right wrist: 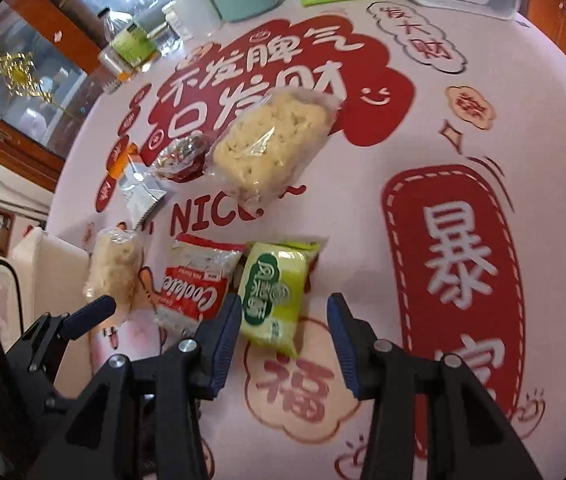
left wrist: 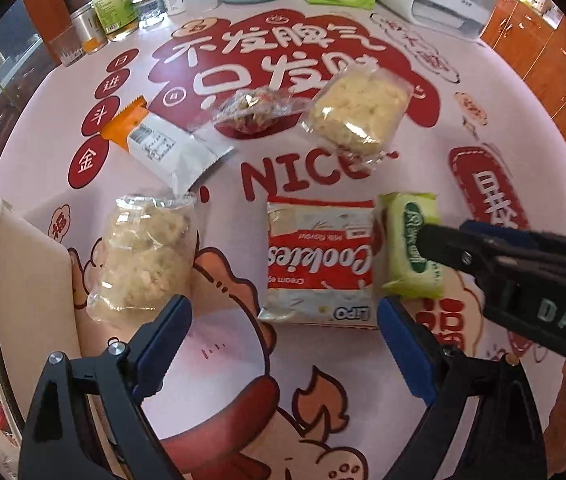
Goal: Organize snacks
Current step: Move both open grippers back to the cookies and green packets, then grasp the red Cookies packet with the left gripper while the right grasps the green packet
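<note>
While six snacks lay loose mid-surface, nothing looked sorted yet; the green packet [right wrist: 273, 294] sat beside the cookies pack [left wrist: 319, 264], before the empty, unclenched right gripper [right wrist: 285, 346]; the left gripper [left wrist: 283, 344] gaped empty; bottles lined the printed surface's [right wrist: 363, 200] far edge.

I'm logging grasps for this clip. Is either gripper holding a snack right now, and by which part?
Nothing is held. The left gripper and right gripper both stand open above the table, no packet between their pads.
</note>
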`<state>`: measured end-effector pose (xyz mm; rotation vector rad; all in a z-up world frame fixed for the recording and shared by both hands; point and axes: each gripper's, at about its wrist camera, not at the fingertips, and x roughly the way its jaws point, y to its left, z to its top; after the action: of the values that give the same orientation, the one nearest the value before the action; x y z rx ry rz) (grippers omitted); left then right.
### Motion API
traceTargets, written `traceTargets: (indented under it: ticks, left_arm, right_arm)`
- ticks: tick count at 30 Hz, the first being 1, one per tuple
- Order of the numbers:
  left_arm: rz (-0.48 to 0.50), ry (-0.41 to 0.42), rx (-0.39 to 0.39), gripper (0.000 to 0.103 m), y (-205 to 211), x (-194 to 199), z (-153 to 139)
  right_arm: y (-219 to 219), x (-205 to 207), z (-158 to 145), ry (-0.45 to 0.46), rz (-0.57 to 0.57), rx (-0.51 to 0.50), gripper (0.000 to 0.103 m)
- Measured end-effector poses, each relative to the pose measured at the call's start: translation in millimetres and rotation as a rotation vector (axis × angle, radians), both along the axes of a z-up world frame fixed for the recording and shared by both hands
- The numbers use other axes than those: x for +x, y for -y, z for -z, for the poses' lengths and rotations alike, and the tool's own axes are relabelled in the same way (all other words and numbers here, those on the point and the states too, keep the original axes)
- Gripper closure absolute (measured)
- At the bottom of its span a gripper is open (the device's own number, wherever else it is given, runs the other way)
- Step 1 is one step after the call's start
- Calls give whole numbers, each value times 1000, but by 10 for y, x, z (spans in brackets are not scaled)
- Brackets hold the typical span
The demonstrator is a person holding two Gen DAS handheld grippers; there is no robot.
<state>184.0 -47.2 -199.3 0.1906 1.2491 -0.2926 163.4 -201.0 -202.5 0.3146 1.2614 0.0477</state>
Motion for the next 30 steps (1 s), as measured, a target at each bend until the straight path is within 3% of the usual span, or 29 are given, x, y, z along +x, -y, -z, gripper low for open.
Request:
traceTargets:
  ticks: [11,23,26,28,29,30]
  left_arm:
    - [-42,-17,2,10,-57,65,57]
    - [-64,-62,-23,10,139,250,152]
    - [-73,-53,-13,22,205,288,176]
    - [-57,-33,17,35,279,292,167]
    - [-37,-18,21,52,321,283,143]
    - [-26,-11,23,58,357,280,121]
  right_arm:
    - [-194,175,119,-18,-113,-71,60]
    - [365,-55,115,-28,-39,-52,62]
    - [411,-105,116,-26,-36,-39,62]
    - [424,-128,120,-24,-33,-30,62]
    - [412,-134,121,-24,-33,-26,62]
    - [410,-147,119,-23,-35,-19,62]
